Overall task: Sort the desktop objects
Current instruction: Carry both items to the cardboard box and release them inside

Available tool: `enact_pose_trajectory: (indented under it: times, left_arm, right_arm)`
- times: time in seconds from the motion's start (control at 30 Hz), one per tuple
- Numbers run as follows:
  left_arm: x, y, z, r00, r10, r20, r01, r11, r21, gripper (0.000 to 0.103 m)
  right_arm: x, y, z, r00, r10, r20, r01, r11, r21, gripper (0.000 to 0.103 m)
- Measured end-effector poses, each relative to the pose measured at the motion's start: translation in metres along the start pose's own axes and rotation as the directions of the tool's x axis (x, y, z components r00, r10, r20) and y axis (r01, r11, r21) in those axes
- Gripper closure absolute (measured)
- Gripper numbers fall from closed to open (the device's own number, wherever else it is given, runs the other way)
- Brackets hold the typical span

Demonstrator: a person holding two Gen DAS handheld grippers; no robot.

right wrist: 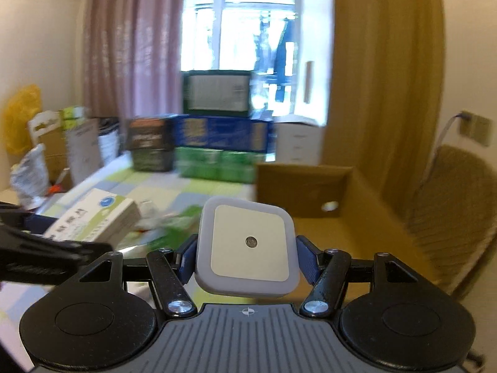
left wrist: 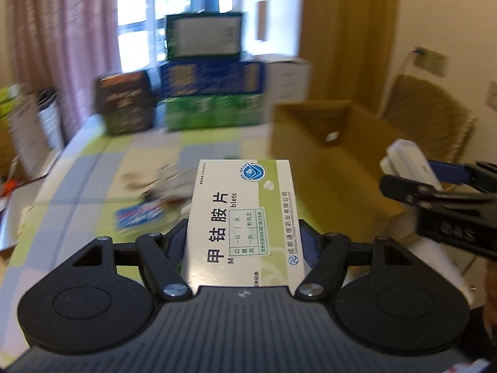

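A white and green medicine box (left wrist: 243, 217) with black Chinese letters is held between the blue fingers (left wrist: 175, 242) of the left gripper (left wrist: 243, 244). The box is pinched at its two long sides and is lifted above the table (left wrist: 93, 168), which is covered with a green and blue checked cloth. In the right wrist view the same box is seen low on the left, in the air over the table. A small square night light (right wrist: 248, 245), grey at the edge and cream in the middle with a tiny round dot, is held between the blue fingers (right wrist: 306, 259) of the right gripper (right wrist: 247, 259). It is squeezed from both sides and is also up in the air. In the left wrist view the right gripper is seen at the right edge with the white light in its tip. An open brown cardboard box (left wrist: 338, 143) is found on the right part of the table, just ahead of both grippers. Some small things are left on the cloth, but they are too blurry to be told apart. Blue, green and dark boxes (left wrist: 211, 93) are stacked at the far end by the window (right wrist: 248, 25).
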State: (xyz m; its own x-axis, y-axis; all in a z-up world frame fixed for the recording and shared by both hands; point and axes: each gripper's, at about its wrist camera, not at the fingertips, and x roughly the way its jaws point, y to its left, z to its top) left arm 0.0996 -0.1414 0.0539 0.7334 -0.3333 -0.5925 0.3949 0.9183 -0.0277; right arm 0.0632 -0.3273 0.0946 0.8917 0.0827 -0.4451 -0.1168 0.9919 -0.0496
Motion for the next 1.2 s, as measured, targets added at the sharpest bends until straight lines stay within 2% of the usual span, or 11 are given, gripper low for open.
enact_pose_trajectory:
  times: [0.2,0.4,0.63,0.77,0.8,1.07,1.2]
  left_arm:
    - [0.028,-0.06,0.037,0.992,-0.125,0.009,0.124,0.99,0.062,0.036]
    - [0.074,-0.096,0.057,0.977,-0.211,-0.033,0.213,0.975,0.066,0.036]
    - [0.111,-0.12,0.057,0.974,-0.217,-0.073,0.223,0.969,0.106,0.036]
    - [0.123,-0.122,0.057,0.97,-0.231,-0.078,0.238,0.966,0.098,0.036]
    - [0.125,-0.12,0.057,0.97,-0.231,-0.073,0.237,0.967,0.092,0.033]
    - [0.107,-0.101,0.056,0.981,-0.191,-0.023,0.192,0.977,0.088,0.031]
    - [0.093,-0.085,0.05,0.985,-0.172,-0.011,0.173,0.984,0.045,0.029]
  right_arm:
    - [0.023,-0.065,0.012,0.994,-0.1,-0.046,0.099,0.995,-0.026,0.041]
    - [0.046,-0.109,0.0,0.988,-0.117,-0.103,0.114,0.993,-0.037,0.041]
    - [0.061,-0.126,-0.013,0.986,-0.1,-0.134,0.094,0.994,-0.055,0.041]
    - [0.07,-0.13,-0.017,0.985,-0.095,-0.146,0.088,0.995,-0.053,0.041]
    - [0.071,-0.131,-0.018,0.984,-0.094,-0.148,0.087,0.995,-0.051,0.041]
    - [0.075,-0.13,-0.023,0.983,-0.079,-0.164,0.073,0.996,-0.042,0.041]
    - [0.078,-0.129,-0.021,0.984,-0.057,-0.169,0.055,0.998,-0.019,0.041]
